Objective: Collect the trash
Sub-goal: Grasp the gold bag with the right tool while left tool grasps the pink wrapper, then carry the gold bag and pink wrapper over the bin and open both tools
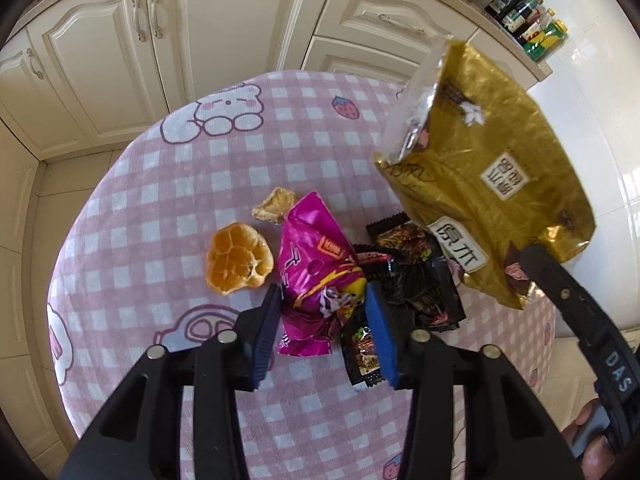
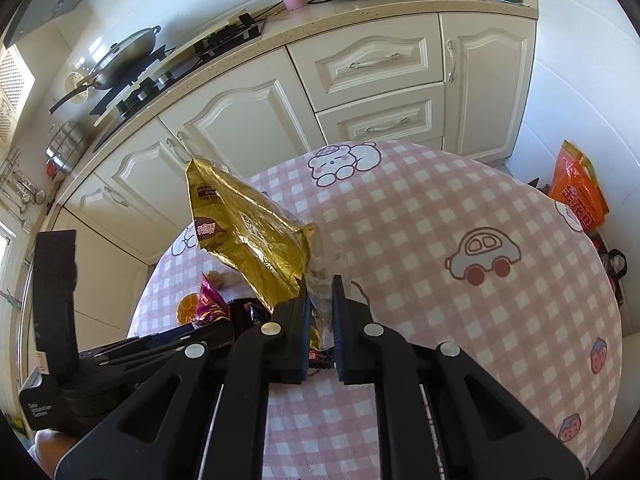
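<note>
From my screens, the trash sat in a tight bunch on the round table (image 1: 168,184). The magenta wrapper (image 1: 316,264) filled the gap between my left gripper (image 1: 322,320) pads. Black wrappers (image 1: 416,276) crowded its right side, and the orange peel (image 1: 239,261) lay close on its left. A small peel piece (image 1: 276,204) sat just behind. The gold bag (image 1: 492,176), pinched by my right gripper (image 2: 322,312), hung over the black wrappers and blocked the way in from above. The far checked cloth (image 2: 460,208) by the car print lay bare, giving room to move.
</note>
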